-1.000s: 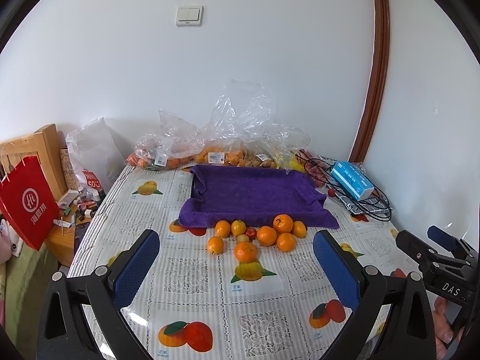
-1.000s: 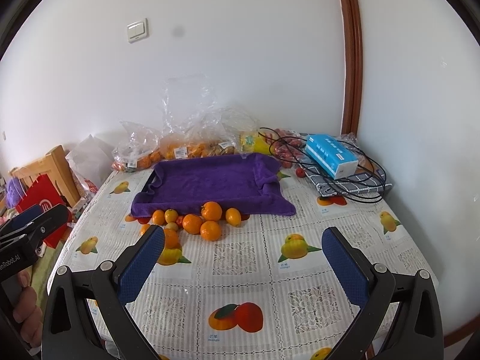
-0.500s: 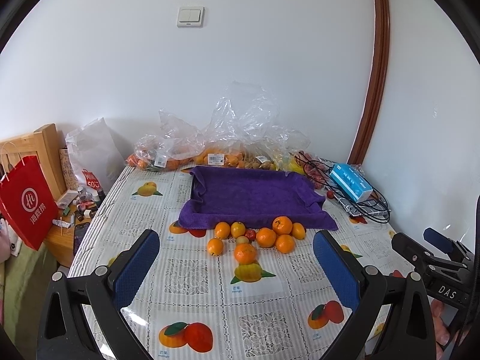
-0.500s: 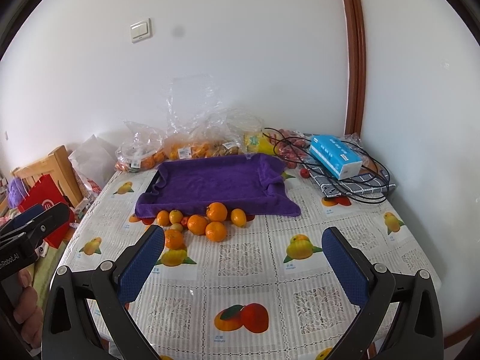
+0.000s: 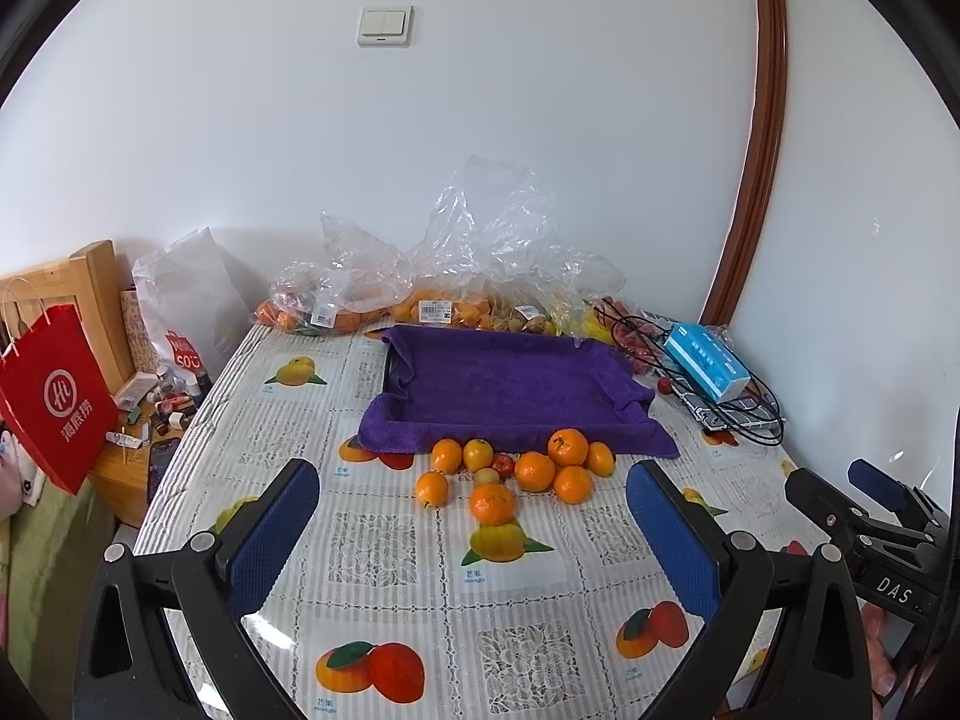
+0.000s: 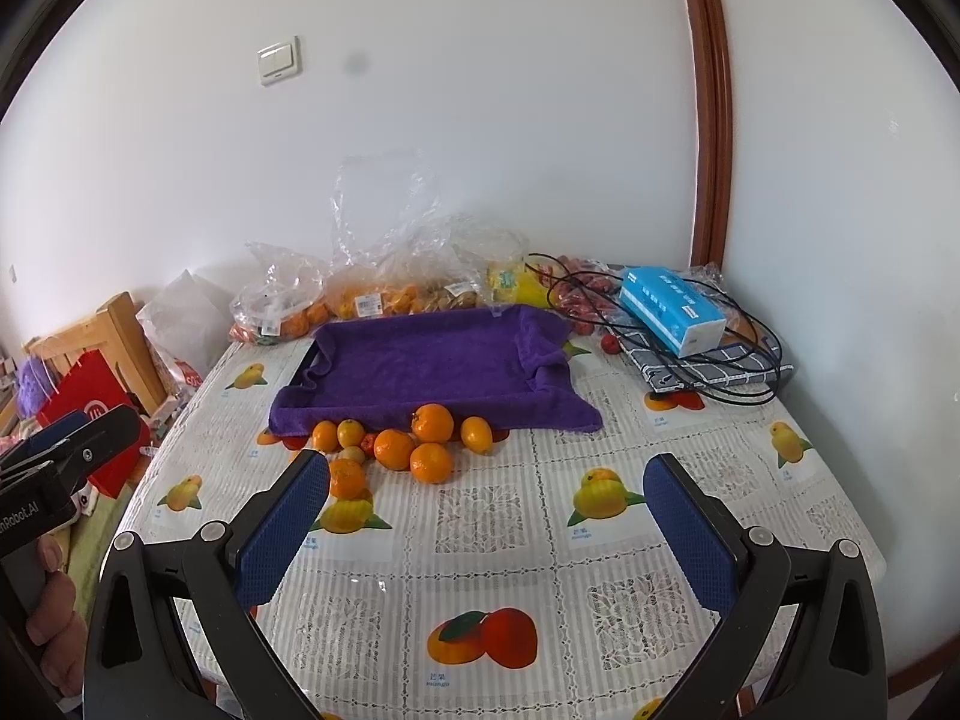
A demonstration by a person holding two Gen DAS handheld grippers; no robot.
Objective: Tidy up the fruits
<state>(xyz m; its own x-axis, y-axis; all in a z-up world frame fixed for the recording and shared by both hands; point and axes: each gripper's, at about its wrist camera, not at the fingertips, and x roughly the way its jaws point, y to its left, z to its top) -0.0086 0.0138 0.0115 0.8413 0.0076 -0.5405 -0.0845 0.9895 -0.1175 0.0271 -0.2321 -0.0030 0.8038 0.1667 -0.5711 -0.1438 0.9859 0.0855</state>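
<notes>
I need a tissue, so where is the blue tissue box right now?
The blue tissue box sits at the table's far right corner, on a checked cloth amid black cables, right of the purple towel tray.

A loose cluster of small oranges (image 5: 521,471) and one red fruit (image 5: 504,465) lies just before the purple-towelled tray (image 5: 510,381), which holds nothing.

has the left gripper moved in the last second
Yes. Its view has drawn back slightly: the purple towel and the loose oranges sit a little higher and smaller against the wall switch. Jaws open.
</notes>
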